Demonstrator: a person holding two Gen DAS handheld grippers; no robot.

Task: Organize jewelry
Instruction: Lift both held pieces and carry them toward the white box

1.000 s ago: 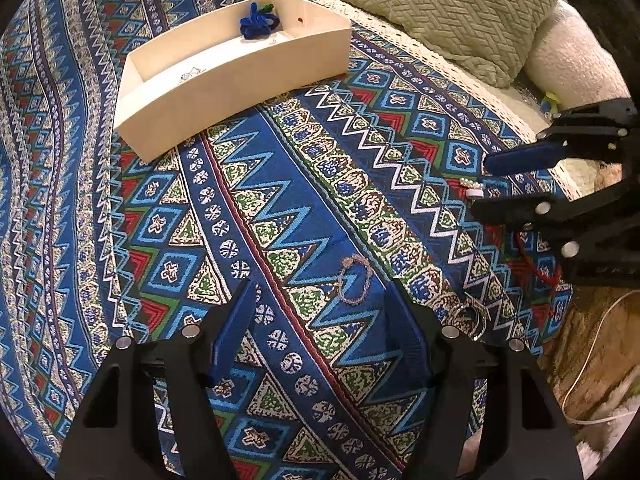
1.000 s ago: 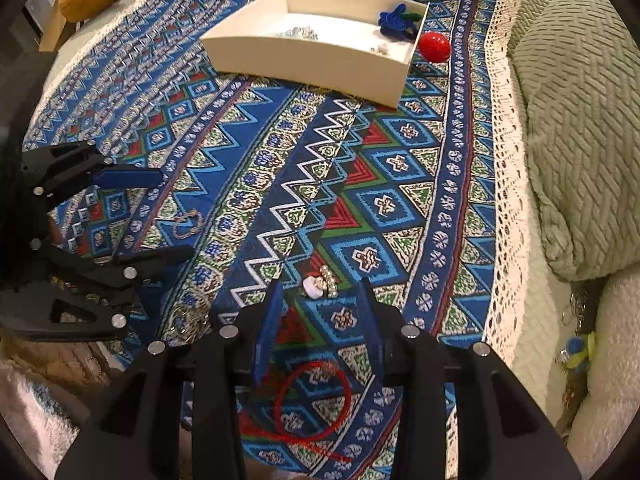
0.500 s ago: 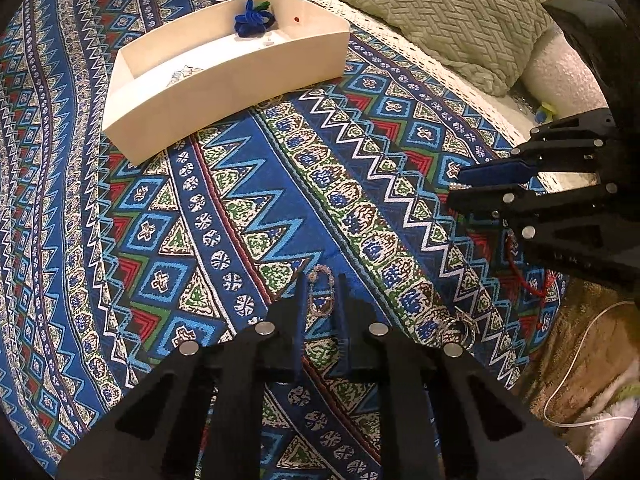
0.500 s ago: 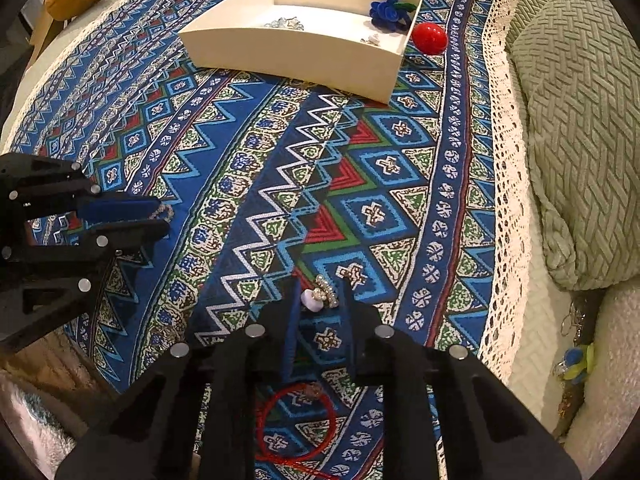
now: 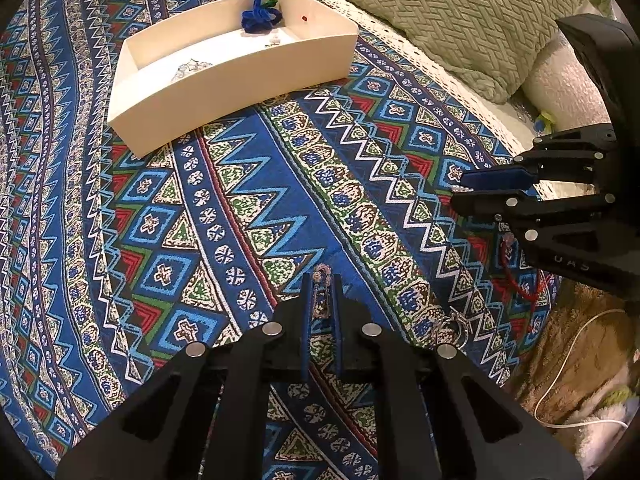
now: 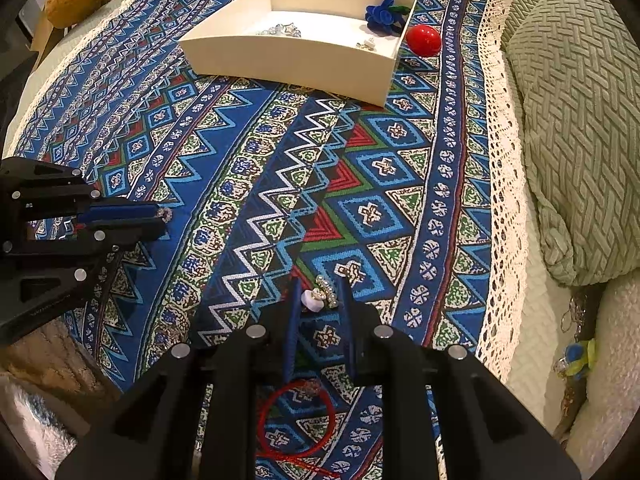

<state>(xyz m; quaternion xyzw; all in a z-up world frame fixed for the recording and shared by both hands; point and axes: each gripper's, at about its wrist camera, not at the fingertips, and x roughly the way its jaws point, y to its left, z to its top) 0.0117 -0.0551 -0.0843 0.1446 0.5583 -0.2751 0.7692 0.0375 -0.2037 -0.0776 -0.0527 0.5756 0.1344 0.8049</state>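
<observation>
My left gripper (image 5: 321,280) is shut on a thin silver chain bracelet (image 5: 321,274) over the patterned blue cloth; it also shows in the right wrist view (image 6: 160,218). My right gripper (image 6: 318,286) is shut on a pearl and white-bead piece (image 6: 322,294); it also shows in the left wrist view (image 5: 460,190). A cream tray (image 5: 256,72) stands farther up the cloth, also seen in the right wrist view (image 6: 288,60). It holds a blue scrunchie (image 6: 384,14), a silver chain (image 6: 280,30) and a small earring (image 6: 366,44).
A red cord bracelet (image 6: 296,420) lies under my right gripper. Silver rings (image 5: 454,326) lie right of my left gripper. A red ball (image 6: 423,40) sits beside the tray. A green pillow (image 6: 572,128) lies along the right. The cloth's edge drops at the lower side.
Both grippers closed, the left on the silver chain bracelet and the right on the pearl piece. Both moved forward over the cloth toward the tray.
</observation>
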